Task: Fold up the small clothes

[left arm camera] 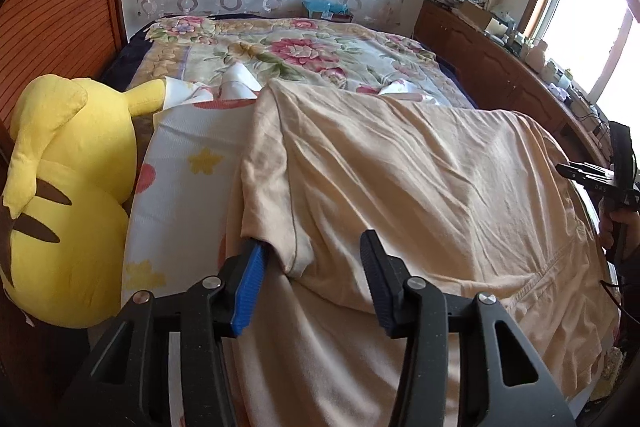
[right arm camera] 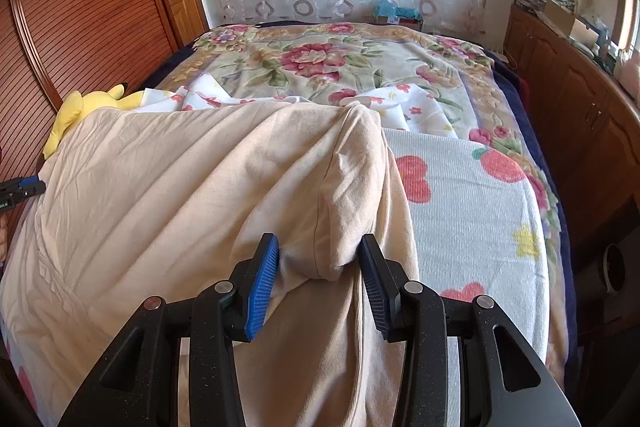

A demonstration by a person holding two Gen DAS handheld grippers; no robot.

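The cream shirt (left arm camera: 400,179) lies spread over a flowered towel (left arm camera: 188,187) on the bed, beside a yellow plush toy (left arm camera: 68,195). From my left wrist camera, the left gripper (left arm camera: 316,283) straddles a sleeve fold, jaws apart, one pad touching cloth. From my right wrist camera, the right gripper (right arm camera: 320,283) has the bunched opposite sleeve (right arm camera: 332,227) wedged between its pads, clamped.
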